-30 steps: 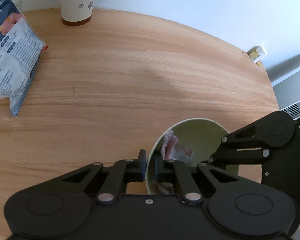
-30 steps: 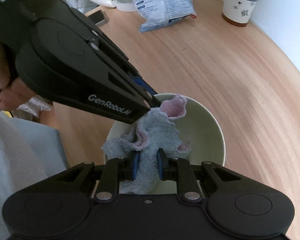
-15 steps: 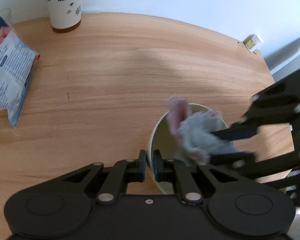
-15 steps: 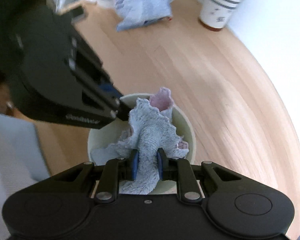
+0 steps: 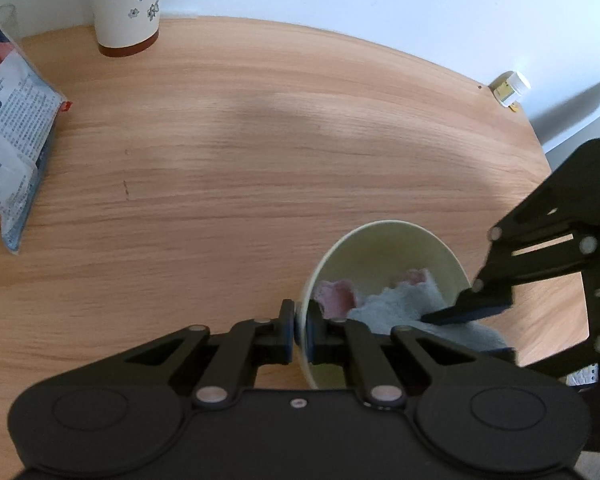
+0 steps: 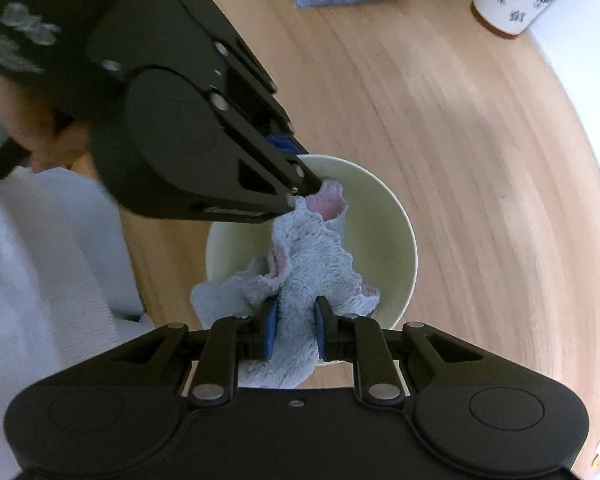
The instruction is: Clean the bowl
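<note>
A pale green bowl (image 5: 396, 248) sits near the front right edge of the round wooden table (image 5: 260, 140). My left gripper (image 5: 300, 330) is shut on the bowl's near rim. My right gripper (image 6: 294, 330) is shut on a grey-blue cloth with pink lining (image 6: 308, 256), which lies bunched inside the bowl (image 6: 376, 216) and hangs over its near rim. In the left wrist view the cloth (image 5: 404, 304) fills the bowl's lower right side, with the right gripper (image 5: 460, 314) coming in from the right.
A patterned paper cup (image 5: 126, 4) stands at the table's far edge. A printed plastic packet (image 5: 8, 136) lies at the left. A small white bottle (image 5: 510, 88) sits at the far right rim. The table edge runs close to the bowl's right side.
The right gripper lifted the cloth up at the bowl's rim, then pushed it back down inside. The left gripper kept its hold on the rim.
</note>
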Demonstrator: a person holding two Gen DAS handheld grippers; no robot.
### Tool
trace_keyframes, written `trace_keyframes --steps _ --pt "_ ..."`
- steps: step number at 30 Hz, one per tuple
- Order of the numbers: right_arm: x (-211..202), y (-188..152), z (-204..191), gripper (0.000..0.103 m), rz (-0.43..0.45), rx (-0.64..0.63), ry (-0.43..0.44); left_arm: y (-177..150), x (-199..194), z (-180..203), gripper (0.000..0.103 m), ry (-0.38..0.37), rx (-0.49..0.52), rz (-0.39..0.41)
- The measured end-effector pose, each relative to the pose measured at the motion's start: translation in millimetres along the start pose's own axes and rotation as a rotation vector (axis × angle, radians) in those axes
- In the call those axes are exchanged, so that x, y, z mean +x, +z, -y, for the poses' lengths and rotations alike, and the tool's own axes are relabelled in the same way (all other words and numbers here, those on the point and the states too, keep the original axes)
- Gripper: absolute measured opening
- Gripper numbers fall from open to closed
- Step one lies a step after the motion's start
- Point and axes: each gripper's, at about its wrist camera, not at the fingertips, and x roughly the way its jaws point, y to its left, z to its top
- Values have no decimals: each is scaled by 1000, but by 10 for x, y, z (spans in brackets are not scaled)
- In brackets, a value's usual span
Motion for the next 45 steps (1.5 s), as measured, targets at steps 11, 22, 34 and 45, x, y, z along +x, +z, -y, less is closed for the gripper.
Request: trace_keyframes --steps 11,22,34,45 --pt "239 29 -81 22 3 -17 -60 14 52 30 6 -24 60 -37" --pt "-203 -71 -184 22 -18 -96 -211 24 91 63 7 -26 118 -56" --pt "86 -106 -264 22 -55 -144 -247 -27 93 71 10 -55 118 -59" --pt "138 -120 -322 21 33 -94 -274 -62 77 -10 11 -64 79 -43"
